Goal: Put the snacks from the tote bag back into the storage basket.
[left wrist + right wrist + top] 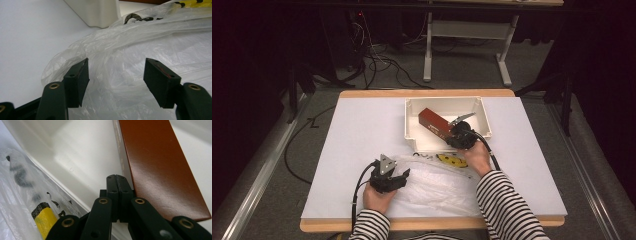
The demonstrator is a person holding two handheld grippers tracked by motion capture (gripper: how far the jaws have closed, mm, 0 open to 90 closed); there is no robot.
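Just right of my clenched right fingers (117, 195): brown box (160, 165) lying in white bin (482, 112), not grasped. Between my released left fingers (116, 77): clear plastic bag (140, 50) on worktop, ungripped. Box still to bag, I judge

1. Wide bare white table top (357, 135) left of the bin (484, 116): free to pass.
2. Crumpled plastic bag (437, 185) spread over the near middle, between the left gripper (398, 176) and right hand (477, 156).
3. Inside the bin: brown box (434, 121) along the middle, right gripper (455, 131) just beside it; little room there.
4. Right strip of table: free.
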